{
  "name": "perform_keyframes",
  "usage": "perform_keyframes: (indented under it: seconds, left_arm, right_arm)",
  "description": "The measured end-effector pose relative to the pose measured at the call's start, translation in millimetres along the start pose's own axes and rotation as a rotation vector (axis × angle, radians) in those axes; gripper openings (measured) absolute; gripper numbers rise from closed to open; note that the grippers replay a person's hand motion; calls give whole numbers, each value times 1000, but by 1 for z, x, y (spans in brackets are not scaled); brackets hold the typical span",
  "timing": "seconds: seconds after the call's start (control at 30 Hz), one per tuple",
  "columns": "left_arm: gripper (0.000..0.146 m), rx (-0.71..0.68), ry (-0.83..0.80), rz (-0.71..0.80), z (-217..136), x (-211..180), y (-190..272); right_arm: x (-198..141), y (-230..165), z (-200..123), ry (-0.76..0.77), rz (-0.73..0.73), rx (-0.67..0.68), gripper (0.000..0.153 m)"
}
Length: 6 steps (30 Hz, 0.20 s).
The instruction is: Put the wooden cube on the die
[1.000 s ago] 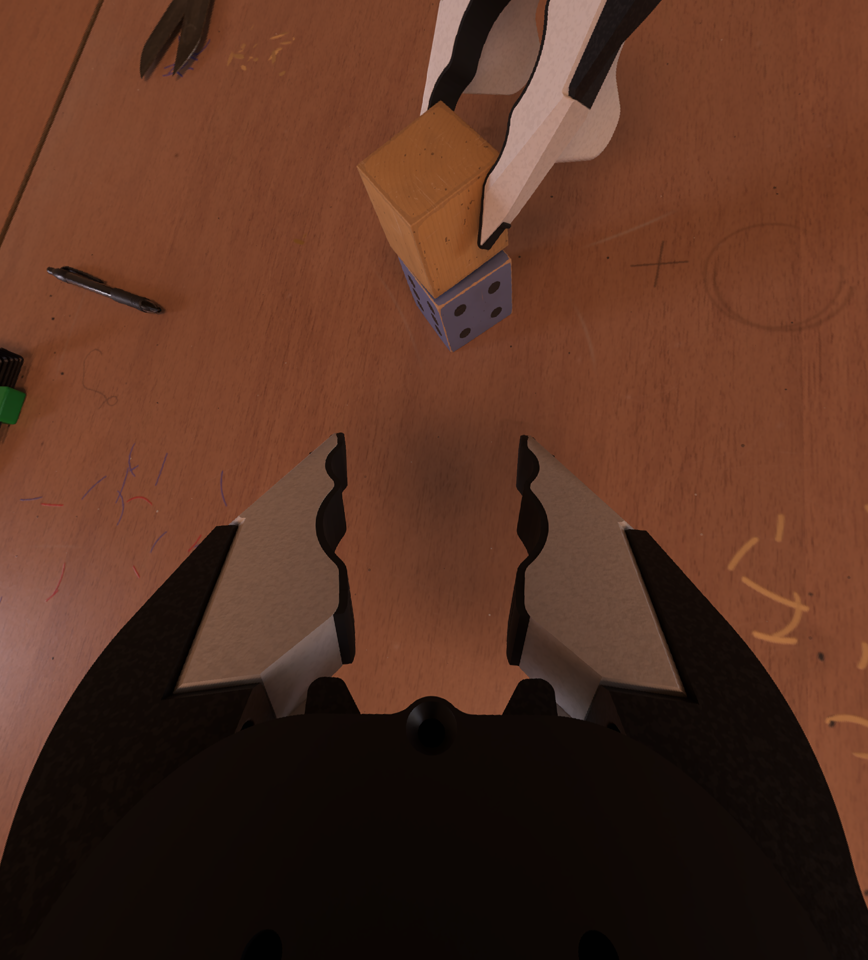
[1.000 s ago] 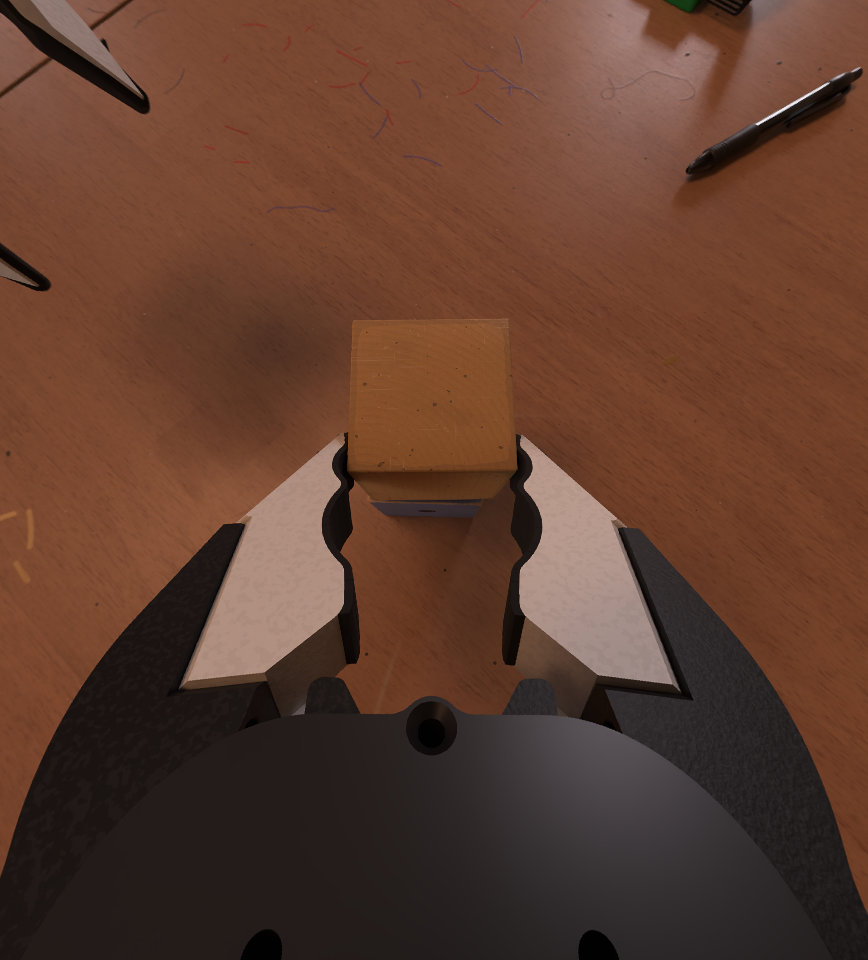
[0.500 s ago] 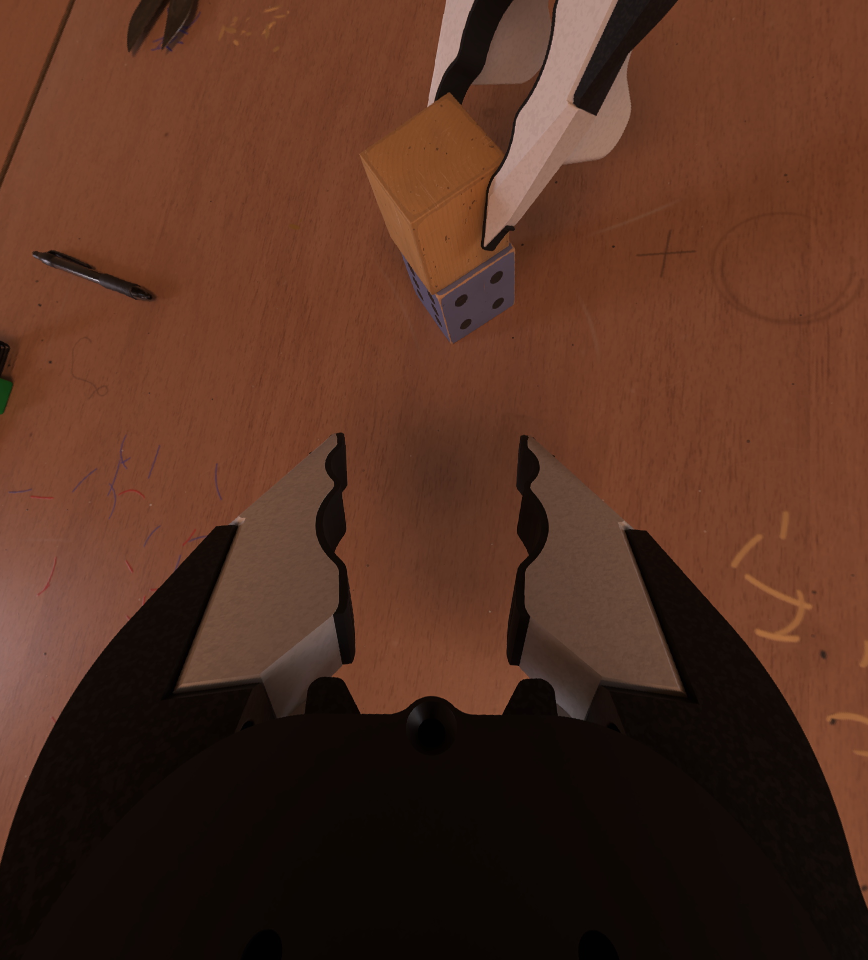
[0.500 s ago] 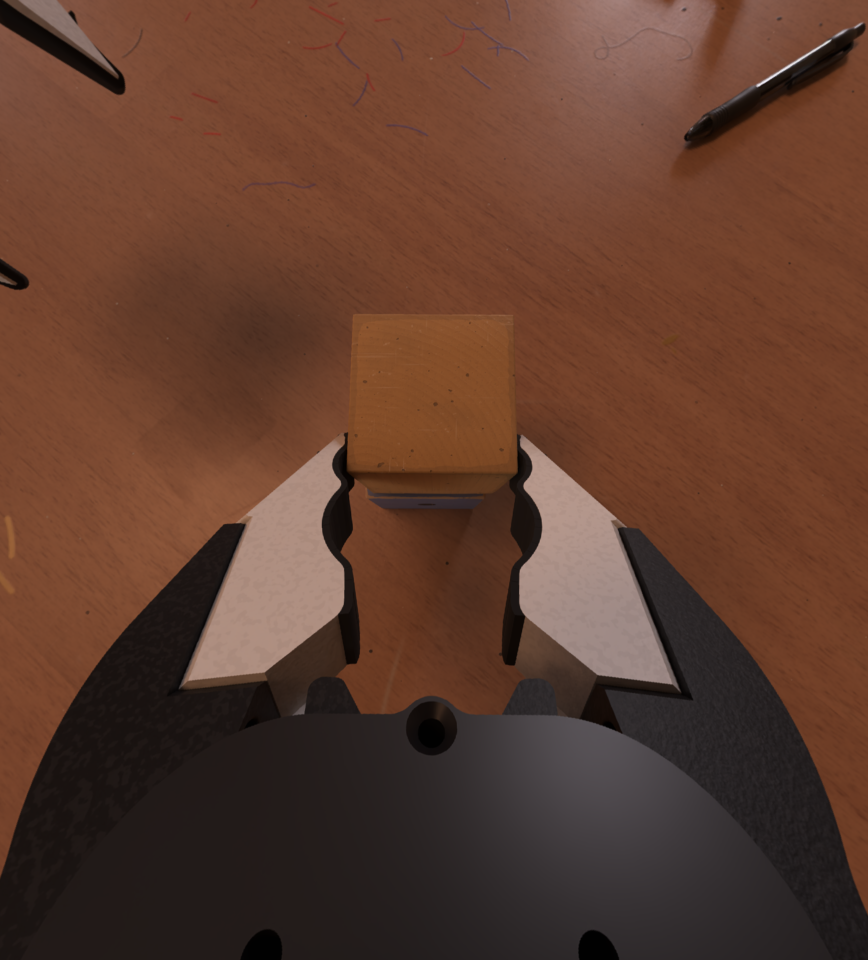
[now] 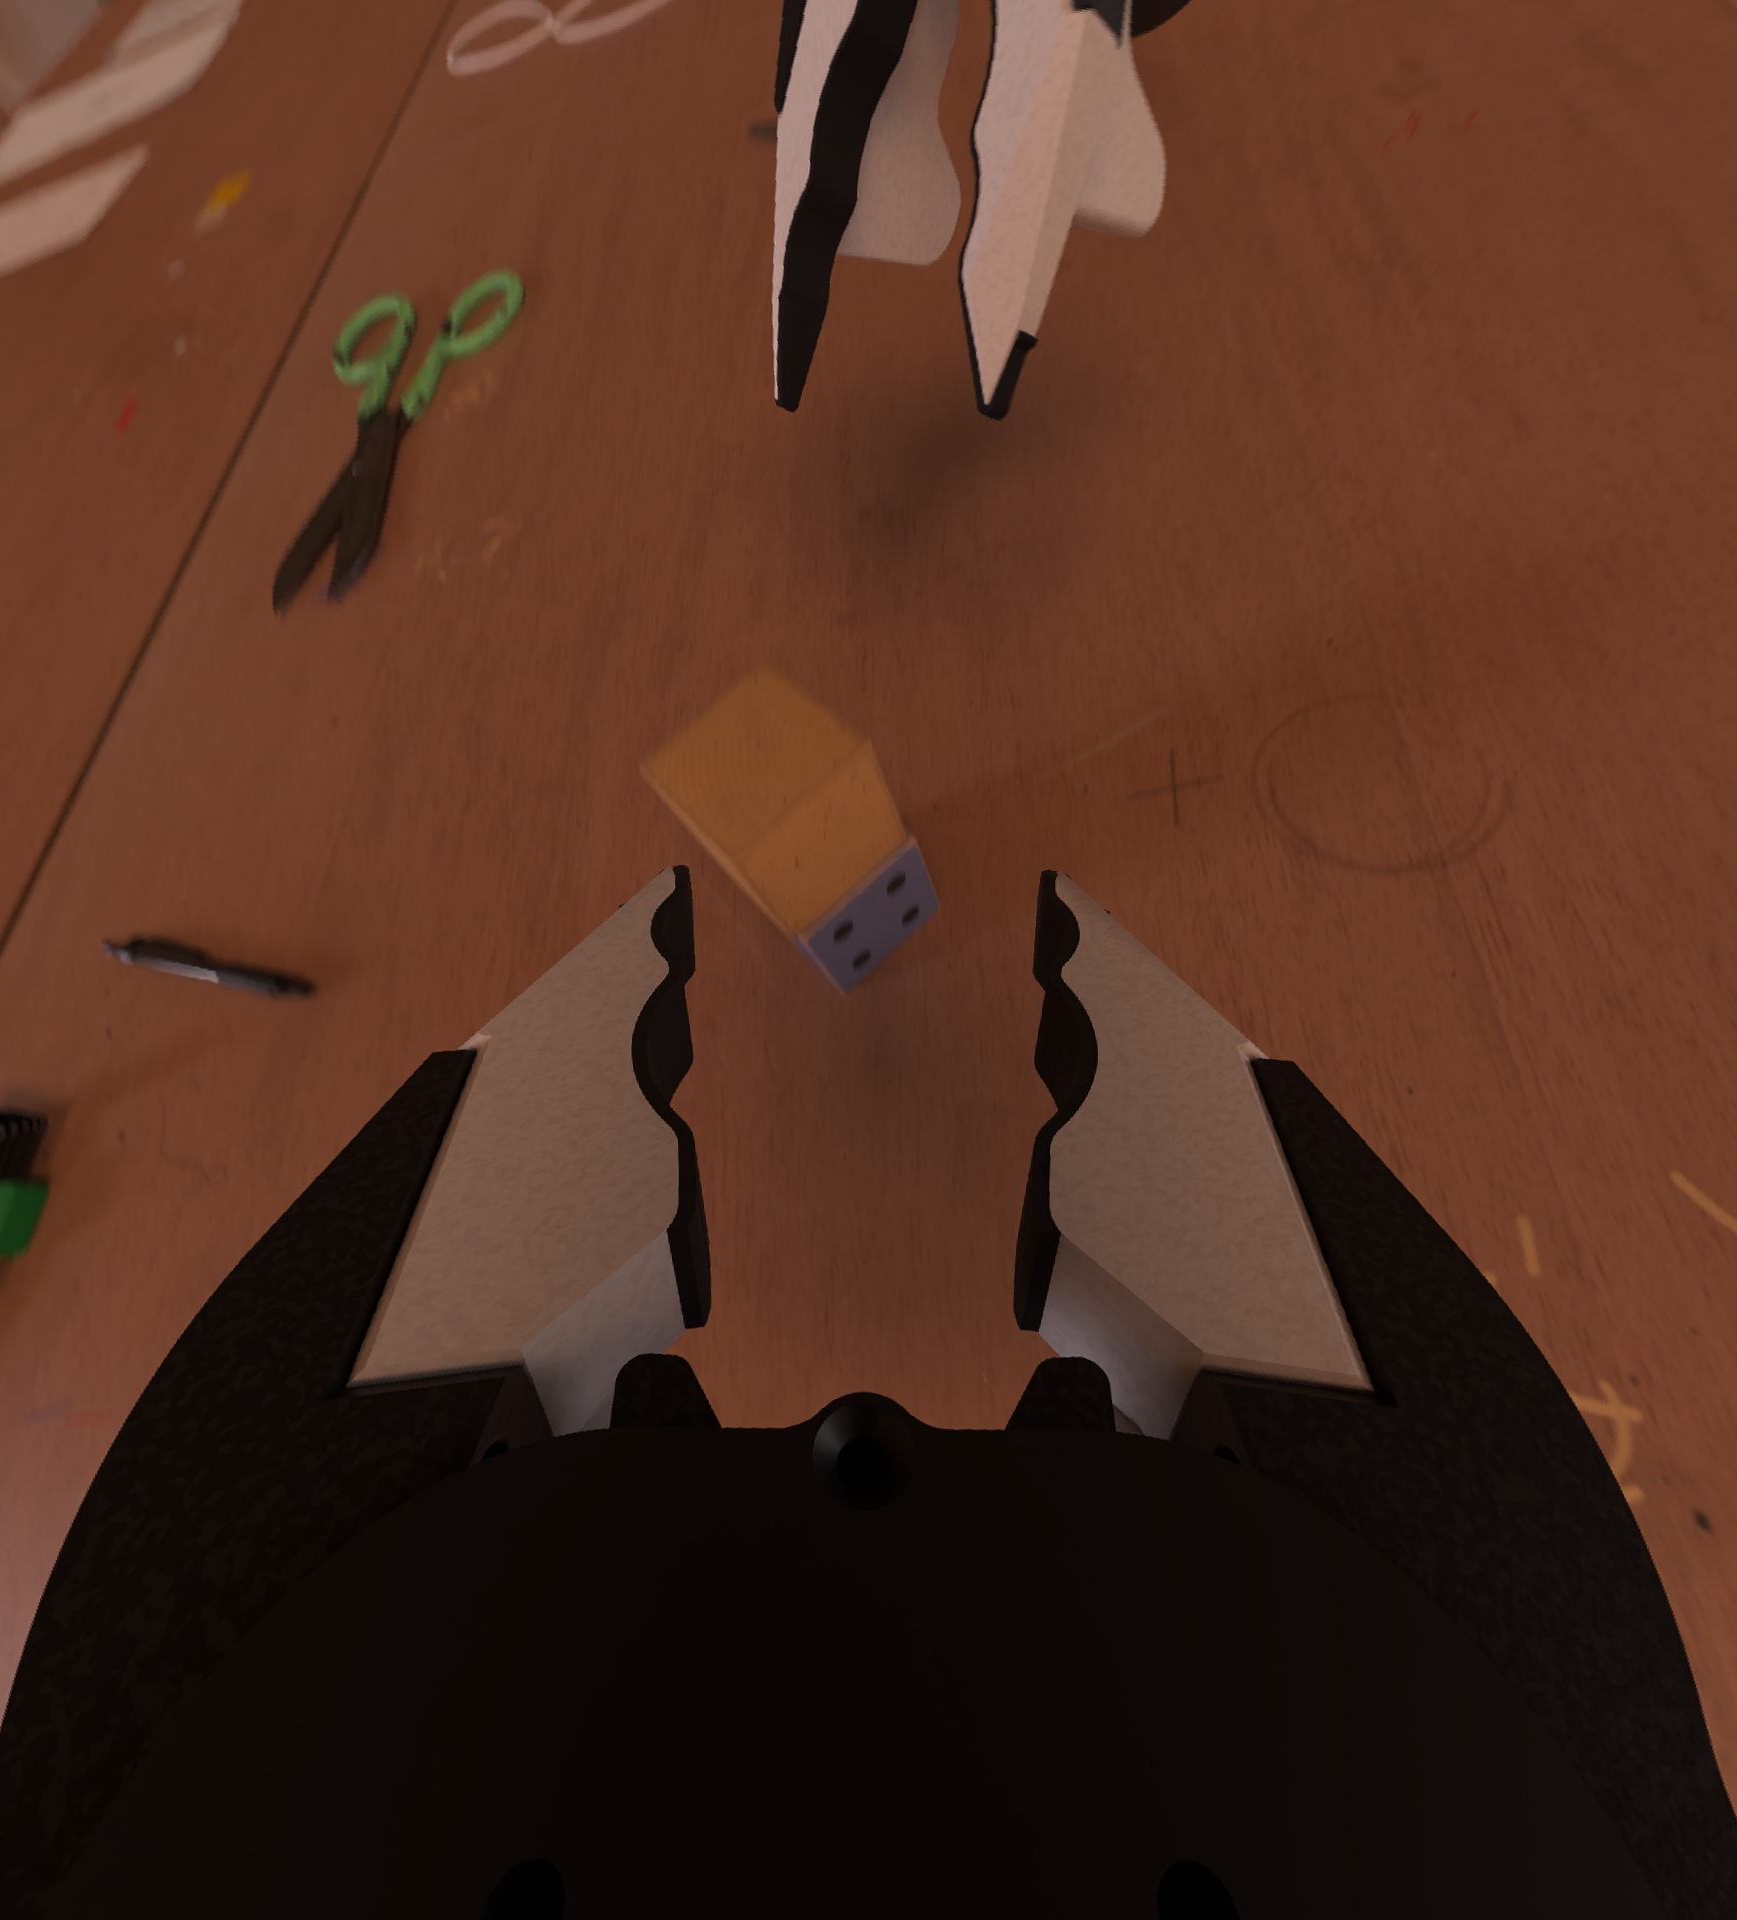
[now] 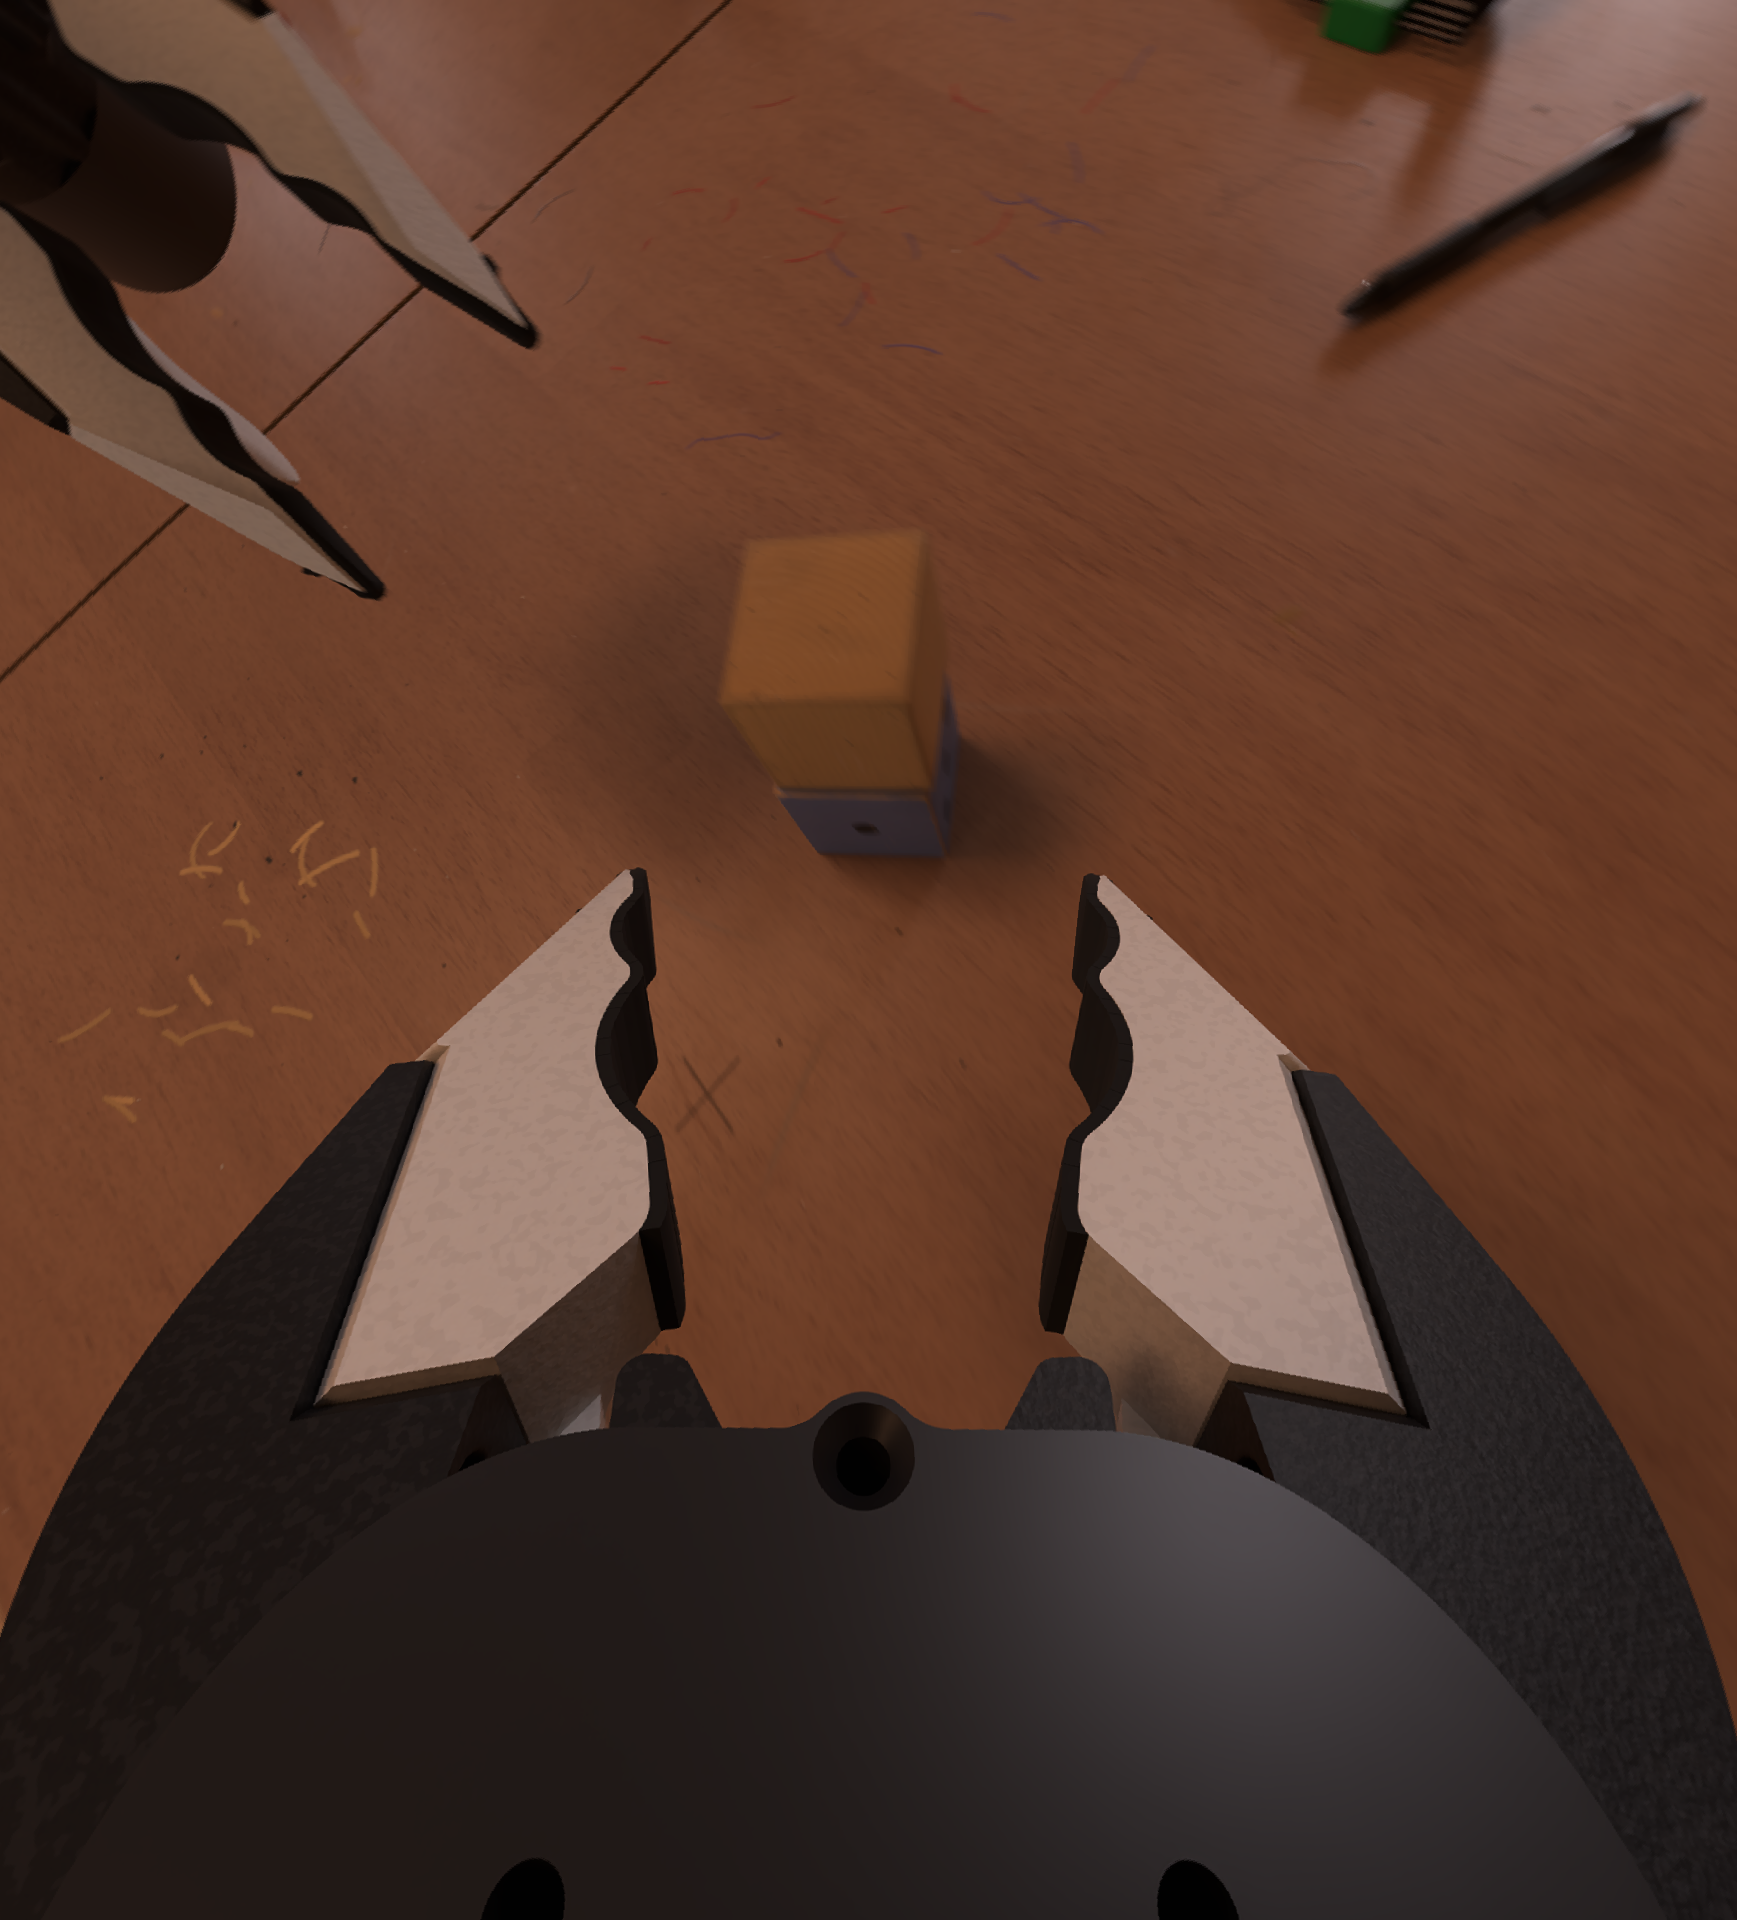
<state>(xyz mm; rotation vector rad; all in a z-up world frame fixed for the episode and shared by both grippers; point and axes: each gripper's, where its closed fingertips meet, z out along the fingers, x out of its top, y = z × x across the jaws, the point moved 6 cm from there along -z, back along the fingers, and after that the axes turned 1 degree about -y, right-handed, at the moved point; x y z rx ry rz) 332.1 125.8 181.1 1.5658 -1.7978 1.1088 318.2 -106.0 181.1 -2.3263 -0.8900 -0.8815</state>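
Wooden cube (image 6: 838, 665) sits squarely on top of the pale die (image 6: 869, 824), the pair standing alone on the brown bench (image 6: 1259, 727). The right hand-held gripper (image 6: 864, 883) is spread wide, empty, just short of the stack and touching nothing. The left hand-held gripper (image 5: 864, 883) is likewise spread and empty, near the stack; a black pen (image 5: 209, 968) and green-handled scissors (image 5: 381, 436) lie well apart.

Both the left gripper (image 5: 864, 883) and the right gripper (image 6: 864, 883) share one build: a rounded matte-black body with a textured finish, a small round screw hole at centre, and two pale beige fingers (image 6: 531, 1122) edged with wavy black pads.
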Motion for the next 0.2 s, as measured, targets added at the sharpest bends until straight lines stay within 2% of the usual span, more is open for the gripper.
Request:
perform_keyframes:
  seconds: [0.1, 0.2]
  left_arm:
    - [66, -55, 47, 53, 10, 17, -4]
    - [66, -169, -18, 65, 25, 29, -16]
  right_arm:
    - [-16, 24, -32, 34, 84, -31, 82]
    - [-24, 39, -50, 80, 143, -38, 82]
